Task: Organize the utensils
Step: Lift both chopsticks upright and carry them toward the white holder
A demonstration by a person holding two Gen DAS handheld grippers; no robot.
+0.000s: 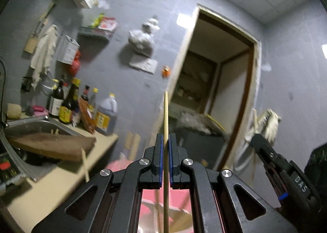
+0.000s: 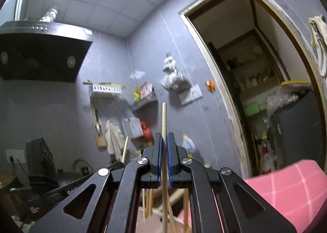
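From the left wrist, the left claw is clenched on a chopstick whose long axis runs straight ahead past the tips, level toward the wall, while from the right wrist the right claw pinches its own stick likewise, tilted upward.

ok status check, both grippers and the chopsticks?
Left gripper shut on a chopstick. Right gripper shut on a second chopstick. Both raised, pointing at the grey wall. Nothing ahead of either tip.
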